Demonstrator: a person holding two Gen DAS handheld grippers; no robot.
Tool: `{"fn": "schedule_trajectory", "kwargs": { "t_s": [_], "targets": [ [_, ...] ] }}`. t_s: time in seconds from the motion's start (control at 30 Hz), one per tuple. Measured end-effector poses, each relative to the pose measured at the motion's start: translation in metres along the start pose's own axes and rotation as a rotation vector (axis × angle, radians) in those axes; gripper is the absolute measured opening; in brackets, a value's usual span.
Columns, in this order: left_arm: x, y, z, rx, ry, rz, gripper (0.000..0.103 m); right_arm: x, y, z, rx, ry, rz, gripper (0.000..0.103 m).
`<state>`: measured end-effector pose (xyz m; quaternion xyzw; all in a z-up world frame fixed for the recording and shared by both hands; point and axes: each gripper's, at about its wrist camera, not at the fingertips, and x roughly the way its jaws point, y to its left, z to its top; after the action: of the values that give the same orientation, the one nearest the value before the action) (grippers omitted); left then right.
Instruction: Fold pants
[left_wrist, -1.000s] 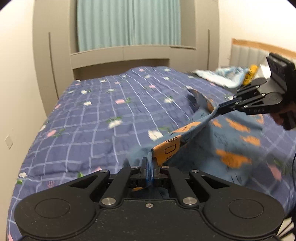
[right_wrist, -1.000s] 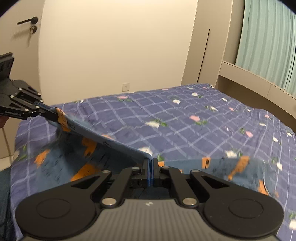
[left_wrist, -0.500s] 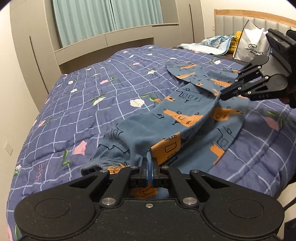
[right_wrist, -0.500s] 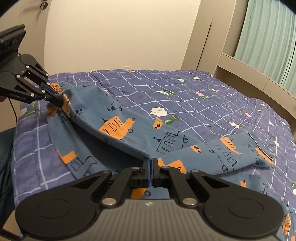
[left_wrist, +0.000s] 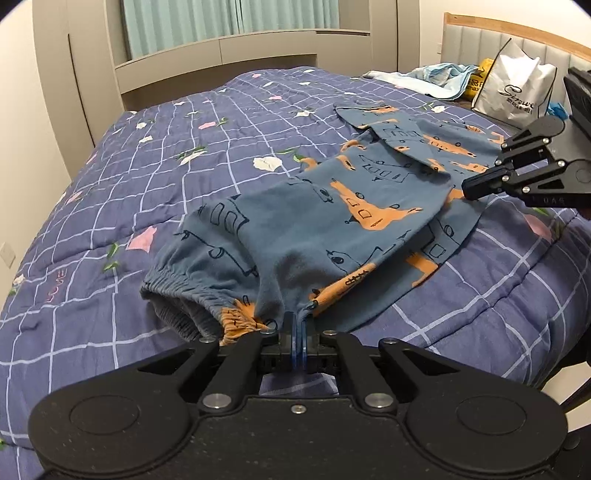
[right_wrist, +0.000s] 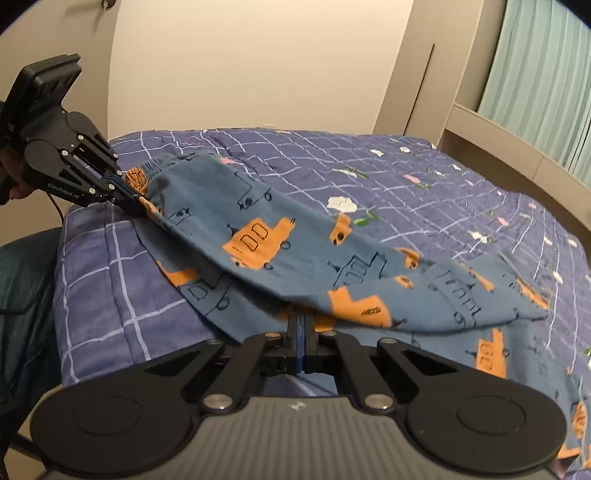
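The pants (left_wrist: 332, 221) are blue with orange vehicle prints and lie on the bed, one half laid over the other. My left gripper (left_wrist: 297, 325) is shut on the fabric next to the elastic waistband (left_wrist: 177, 291), near the bed's front edge. It also shows in the right wrist view (right_wrist: 138, 201). My right gripper (right_wrist: 301, 321) is shut on the folded edge of the pants (right_wrist: 295, 251) further along. It shows in the left wrist view (left_wrist: 467, 192) at the right. The cloth runs taut between the two grippers.
The bed has a blue checked quilt with flowers (left_wrist: 184, 158). A white shopping bag (left_wrist: 513, 88) and light blue cloth (left_wrist: 432, 79) lie by the headboard. A beige cabinet and green curtain (left_wrist: 229, 22) stand behind the bed.
Both grippers have come down from holding the pants lifted. The pants now lie on the quilt, folded over themselves, and both grippers have stayed shut on them.
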<state>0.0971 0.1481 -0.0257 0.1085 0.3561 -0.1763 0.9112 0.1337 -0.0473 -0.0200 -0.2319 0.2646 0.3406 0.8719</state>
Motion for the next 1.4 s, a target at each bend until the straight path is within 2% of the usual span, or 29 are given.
{"fn": "schedule_trajectory", "kwargs": {
  "t_s": [0.03, 0.1, 0.13, 0.2, 0.23, 0.3, 0.33, 0.37, 0.4, 0.43, 0.47, 0.5, 0.57, 0.63, 0.83, 1.07, 1.2, 1.33, 1.4],
  "targets": [
    [0.0, -0.001, 0.0, -0.004, 0.002, -0.004, 0.006, 0.001, -0.001, 0.0, 0.006, -0.002, -0.001, 0.0],
    [-0.002, 0.0, 0.001, -0.03, 0.007, -0.017, 0.018, 0.001, -0.005, 0.0, 0.025, -0.007, -0.003, 0.002],
    [-0.003, -0.001, 0.001, -0.045, 0.007, -0.02, 0.021, 0.0, -0.007, -0.001, 0.034, -0.012, 0.0, 0.007],
    [-0.006, -0.005, 0.005, -0.082, 0.003, -0.036, 0.043, -0.002, -0.012, -0.001, 0.049, -0.021, -0.003, 0.01],
    [-0.007, -0.007, 0.007, -0.101, -0.003, -0.037, 0.049, -0.004, -0.015, -0.002, 0.057, -0.026, -0.004, 0.014],
    [-0.01, -0.014, 0.014, -0.143, -0.028, -0.042, 0.07, -0.008, -0.022, -0.004, 0.074, -0.037, -0.014, 0.03],
    [-0.011, -0.017, 0.017, -0.155, -0.044, -0.044, 0.075, -0.01, -0.026, -0.005, 0.085, -0.044, -0.021, 0.045],
    [-0.011, -0.022, 0.022, -0.168, -0.068, -0.046, 0.083, -0.013, -0.03, -0.007, 0.097, -0.049, -0.029, 0.055],
    [-0.011, -0.028, 0.027, -0.177, -0.089, -0.051, 0.087, -0.016, -0.036, -0.01, 0.112, -0.053, -0.039, 0.058],
    [-0.009, -0.034, 0.032, -0.183, -0.107, -0.061, 0.09, -0.018, -0.04, -0.011, 0.124, -0.052, -0.05, 0.065],
    [-0.006, -0.04, 0.038, -0.193, -0.123, -0.072, 0.098, -0.02, -0.047, -0.015, 0.139, -0.051, -0.069, 0.076],
    [-0.002, -0.046, 0.043, -0.206, -0.139, -0.084, 0.102, -0.023, -0.053, -0.019, 0.154, -0.053, -0.085, 0.081],
    [0.009, -0.057, 0.056, -0.231, -0.17, -0.11, 0.102, -0.03, -0.069, -0.026, 0.189, -0.062, -0.114, 0.097],
    [0.027, -0.067, 0.071, -0.266, -0.177, -0.142, 0.102, -0.035, -0.087, -0.032, 0.222, -0.057, -0.143, 0.102],
    [0.081, -0.089, 0.109, -0.358, -0.2, -0.209, 0.102, -0.031, -0.15, -0.036, 0.275, -0.012, -0.189, 0.103],
    [0.133, -0.081, 0.135, -0.548, -0.148, -0.235, 0.102, 0.017, -0.221, 0.003, 0.304, 0.068, -0.15, 0.103],
    [0.15, -0.074, 0.137, -0.624, -0.131, -0.286, 0.092, 0.063, -0.248, 0.035, 0.334, 0.153, -0.148, 0.103],
    [0.167, -0.066, 0.134, -0.714, -0.101, -0.385, 0.083, 0.113, -0.266, 0.059, 0.378, 0.228, -0.119, 0.103],
    [0.172, -0.064, 0.134, -0.728, -0.088, -0.402, 0.071, 0.135, -0.271, 0.068, 0.404, 0.255, -0.108, 0.102]
  ]
}}
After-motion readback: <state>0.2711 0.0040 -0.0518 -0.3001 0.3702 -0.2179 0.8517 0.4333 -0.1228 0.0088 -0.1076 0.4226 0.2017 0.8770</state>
